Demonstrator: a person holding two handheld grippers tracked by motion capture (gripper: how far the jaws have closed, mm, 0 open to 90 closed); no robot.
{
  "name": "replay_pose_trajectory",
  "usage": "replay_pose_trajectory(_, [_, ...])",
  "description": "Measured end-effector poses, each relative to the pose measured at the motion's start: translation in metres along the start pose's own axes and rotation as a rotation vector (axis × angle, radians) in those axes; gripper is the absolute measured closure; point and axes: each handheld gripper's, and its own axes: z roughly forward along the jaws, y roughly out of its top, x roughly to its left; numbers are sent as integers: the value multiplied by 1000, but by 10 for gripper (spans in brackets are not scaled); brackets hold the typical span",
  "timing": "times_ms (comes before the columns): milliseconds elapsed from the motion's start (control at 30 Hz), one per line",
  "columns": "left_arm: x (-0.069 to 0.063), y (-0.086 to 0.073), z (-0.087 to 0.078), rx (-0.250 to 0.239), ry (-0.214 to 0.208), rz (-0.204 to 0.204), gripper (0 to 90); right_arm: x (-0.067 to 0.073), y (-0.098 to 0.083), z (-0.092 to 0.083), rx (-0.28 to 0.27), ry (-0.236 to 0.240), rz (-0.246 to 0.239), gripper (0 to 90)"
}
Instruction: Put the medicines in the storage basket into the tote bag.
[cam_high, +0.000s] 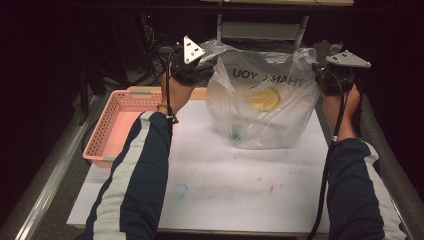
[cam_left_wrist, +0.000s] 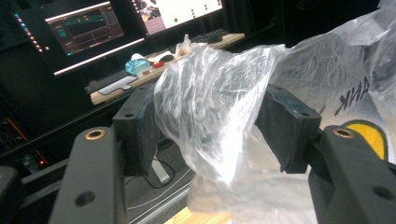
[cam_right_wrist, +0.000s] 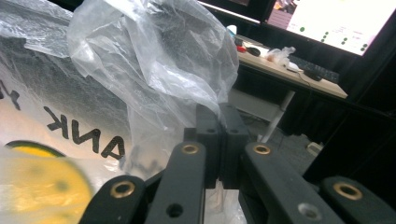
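Plastic bag (cam_high: 262, 107), thin and clear with "THANK YOU" printed across it, is standing at the far middle of the white tabletop (cam_high: 240, 190), held up by its two handles. Something yellow (cam_high: 261, 98) and something green (cam_high: 235, 134) are showing through the film, though what they are is not telling. At the far left edge a pink basket (cam_high: 112, 127) is sitting beside it.

On the right, the right hand-held gripper (cam_high: 320, 75) is pinching the right handle: in the right gripper view the pads are pressing together with the film bunched between them (cam_right_wrist: 219, 135). On the left, the left hand-held gripper (cam_high: 197, 67) is standing with its jaws parted; in the left gripper view the left handle (cam_left_wrist: 210, 116) is draping between the pads, and they are not squeezing it.

Judging how it is handling: the film is looking light, floppy and slick, crumpling rather than holding shape, and likely tearing if yanked. The load inside is probably sagging to the bottom, so the bag is going to slump once let go. Best holds are looking like the gathered handles up top, where the film is doubled and bunched, rather than the smooth printed wall.
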Motion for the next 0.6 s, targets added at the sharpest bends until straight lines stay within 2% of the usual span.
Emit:
replay_pose_trajectory(100, [-2,-3,5,25,2,2,400,-5,2,1,3,-16,9,779])
replay_pose_trajectory(167, [-5,-7,9,40,4,7,402,-6,1,2,4,-32,20,678])
replay_pose_trajectory(233, [-8,-11,13,54,-6,10,416,-9,-2,2,8,-12,59,579])
replay_pose_trajectory(267, [-11,-13,15,65,-7,23,437,-10,-3,2,6,-9,74,537])
replay_pose_trajectory(300, [-13,-16,17,73,-4,41,499,-11,-4,1,2,-2,90,507])
replay_pose_trajectory(367, [-17,-20,22,102,0,55,517,-13,-4,-1,0,13,103,474])
replay_pose_trajectory(400, [-17,-22,23,116,5,63,575,-13,-3,-3,0,18,95,456])
replay_pose_trajectory(433, [-17,-23,25,125,11,65,584,-13,-2,-5,-3,18,92,439])
replay_pose_trajectory(533, [-15,-26,27,128,35,49,584,-12,2,-14,-35,54,91,398])
replay_pose_trajectory(600, [-12,-26,26,118,39,26,520,-10,3,-21,-51,55,78,392])
